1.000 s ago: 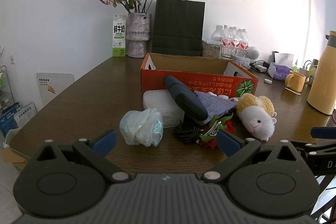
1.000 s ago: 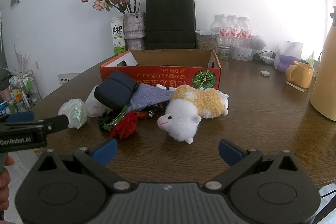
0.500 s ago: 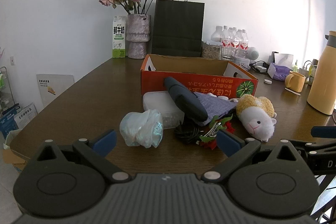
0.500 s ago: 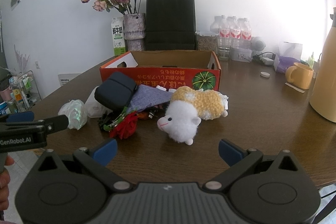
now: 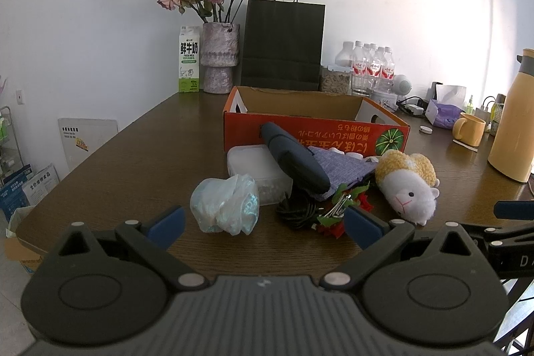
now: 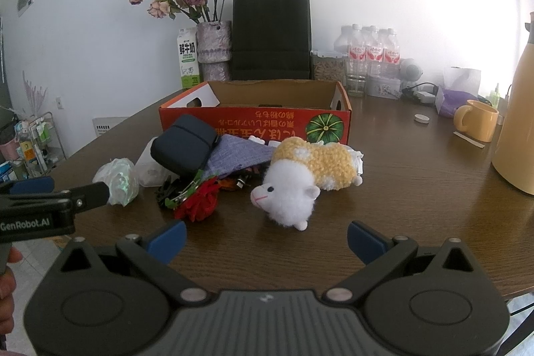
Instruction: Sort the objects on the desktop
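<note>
A pile of objects lies in front of an open orange cardboard box point(image 5: 313, 132) point(image 6: 257, 122): a crumpled plastic bag point(image 5: 225, 204) point(image 6: 116, 177), a white plastic container point(image 5: 257, 169), a dark blue case point(image 5: 293, 157) point(image 6: 183, 144), a purple cloth point(image 5: 340, 169) point(image 6: 237, 155), a black cable point(image 5: 295, 211), a red artificial flower point(image 5: 333, 216) point(image 6: 200, 201) and a plush sheep point(image 5: 407, 186) point(image 6: 307, 175). My left gripper point(image 5: 263, 227) is open and empty, just short of the bag. My right gripper point(image 6: 267, 239) is open and empty, just short of the sheep.
At the back stand a milk carton point(image 5: 189, 64), a vase of flowers point(image 5: 218, 62), a black paper bag point(image 5: 283, 45) and water bottles point(image 5: 370, 67). A yellow mug point(image 5: 469, 129) and a tall yellow thermos point(image 5: 514, 119) stand at the right. The table's front edge is close.
Both grippers have edged very slightly; the objects have not moved and both jaws stay open.
</note>
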A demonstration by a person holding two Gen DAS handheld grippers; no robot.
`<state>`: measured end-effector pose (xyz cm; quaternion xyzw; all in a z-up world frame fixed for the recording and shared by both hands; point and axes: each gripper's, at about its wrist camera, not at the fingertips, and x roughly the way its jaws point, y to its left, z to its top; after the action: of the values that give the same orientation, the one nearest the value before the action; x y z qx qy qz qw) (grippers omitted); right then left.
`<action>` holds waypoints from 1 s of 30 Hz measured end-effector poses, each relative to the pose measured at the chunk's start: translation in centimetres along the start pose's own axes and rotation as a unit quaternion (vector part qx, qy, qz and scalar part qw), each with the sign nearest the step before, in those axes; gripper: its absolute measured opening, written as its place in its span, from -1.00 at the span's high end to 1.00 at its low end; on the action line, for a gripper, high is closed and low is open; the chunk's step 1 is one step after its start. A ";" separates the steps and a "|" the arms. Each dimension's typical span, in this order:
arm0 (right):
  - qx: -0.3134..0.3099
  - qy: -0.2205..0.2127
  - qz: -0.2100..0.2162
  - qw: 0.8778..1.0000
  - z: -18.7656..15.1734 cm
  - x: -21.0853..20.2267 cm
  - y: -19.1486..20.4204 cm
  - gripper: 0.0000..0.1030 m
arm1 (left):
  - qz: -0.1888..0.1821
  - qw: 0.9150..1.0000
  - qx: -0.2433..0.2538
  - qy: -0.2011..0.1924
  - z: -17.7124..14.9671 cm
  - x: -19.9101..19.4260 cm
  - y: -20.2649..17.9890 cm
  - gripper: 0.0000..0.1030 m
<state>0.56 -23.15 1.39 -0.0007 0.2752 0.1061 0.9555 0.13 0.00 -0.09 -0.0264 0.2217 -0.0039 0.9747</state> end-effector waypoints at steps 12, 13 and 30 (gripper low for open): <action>-0.001 0.005 -0.001 1.000 0.1 0.1 -0.1 -1.00 | 0.001 1.000 -0.003 0.005 -0.2 0.1 0.1 -1.00; -0.001 0.006 -0.001 1.000 0.0 0.2 -0.1 -1.00 | 0.002 1.000 -0.005 0.006 -0.3 0.2 0.3 -1.00; 0.014 0.035 -0.019 0.999 0.5 6.2 -1.6 -1.00 | 0.042 0.998 -0.020 0.041 0.6 5.5 3.2 -1.00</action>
<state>6.25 -23.46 -1.51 0.0032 0.3094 0.0839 0.9472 5.36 3.11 -2.09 -0.0360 0.2624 0.0406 0.9634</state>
